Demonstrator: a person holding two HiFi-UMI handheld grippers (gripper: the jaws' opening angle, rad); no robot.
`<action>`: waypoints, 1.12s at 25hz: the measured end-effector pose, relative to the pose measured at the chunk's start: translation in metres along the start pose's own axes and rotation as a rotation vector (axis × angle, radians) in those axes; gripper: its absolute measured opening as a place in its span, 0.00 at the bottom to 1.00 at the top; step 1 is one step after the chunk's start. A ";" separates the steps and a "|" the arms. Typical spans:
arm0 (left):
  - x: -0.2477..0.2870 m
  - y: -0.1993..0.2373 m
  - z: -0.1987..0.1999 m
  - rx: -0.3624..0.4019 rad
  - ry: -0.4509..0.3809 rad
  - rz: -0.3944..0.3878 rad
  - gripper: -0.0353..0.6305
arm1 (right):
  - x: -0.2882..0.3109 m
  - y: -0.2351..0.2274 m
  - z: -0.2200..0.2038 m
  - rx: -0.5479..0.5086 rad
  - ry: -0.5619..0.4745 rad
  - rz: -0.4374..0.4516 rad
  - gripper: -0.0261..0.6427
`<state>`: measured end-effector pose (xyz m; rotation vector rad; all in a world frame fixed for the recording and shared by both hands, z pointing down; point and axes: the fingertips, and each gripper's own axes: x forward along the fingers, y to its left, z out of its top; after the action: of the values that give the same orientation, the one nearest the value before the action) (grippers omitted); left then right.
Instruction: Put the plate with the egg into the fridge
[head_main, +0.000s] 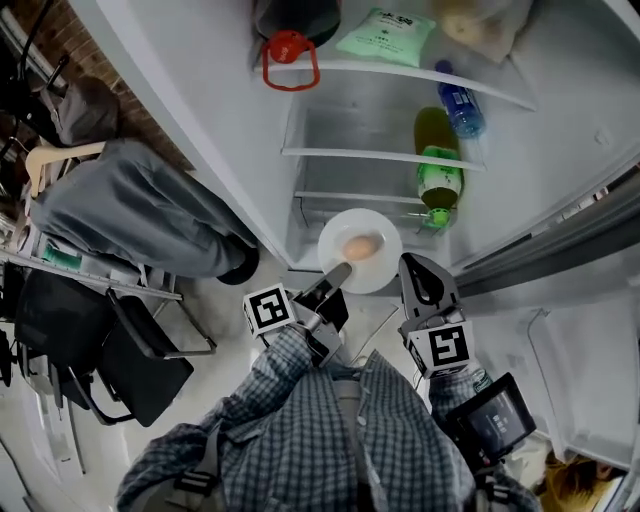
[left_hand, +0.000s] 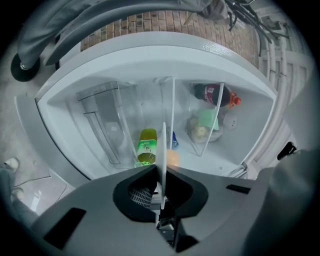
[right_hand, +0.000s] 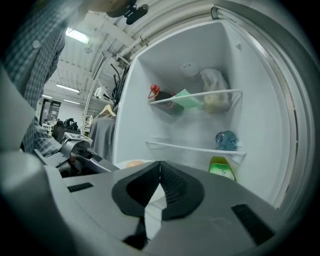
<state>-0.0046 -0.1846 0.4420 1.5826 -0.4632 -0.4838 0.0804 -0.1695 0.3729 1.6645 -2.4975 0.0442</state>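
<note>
The left gripper (head_main: 335, 276) is clamped on the rim of the plate (head_main: 386, 265), which holds the egg (head_main: 361, 246) just in front of the open fridge (head_main: 380, 152). The right gripper (head_main: 414, 268), closed on nothing, is beside the plate. In the fridge, the bottle (head_main: 438, 165) label and packet (head_main: 388, 38) print are too small to read. A pale floor (head_main: 225, 310) lies before the fridge, with a brick wall (left_hand: 150, 22) by it

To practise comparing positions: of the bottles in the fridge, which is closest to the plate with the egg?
The green bottle, close beside the plate; the blue bottle and red-capped bottle sit on higher shelves.
</note>
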 end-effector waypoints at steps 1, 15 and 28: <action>0.001 0.001 0.001 -0.003 0.011 0.005 0.09 | 0.004 -0.001 0.000 0.002 0.011 -0.010 0.05; 0.024 0.006 0.039 -0.005 0.007 -0.003 0.09 | 0.042 -0.013 -0.003 -0.013 0.051 -0.034 0.05; 0.059 0.024 0.053 -0.051 -0.028 0.011 0.09 | 0.067 -0.030 -0.001 -0.091 0.048 0.018 0.05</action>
<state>0.0143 -0.2629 0.4612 1.5253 -0.4772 -0.5055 0.0832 -0.2423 0.3809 1.5865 -2.4406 -0.0273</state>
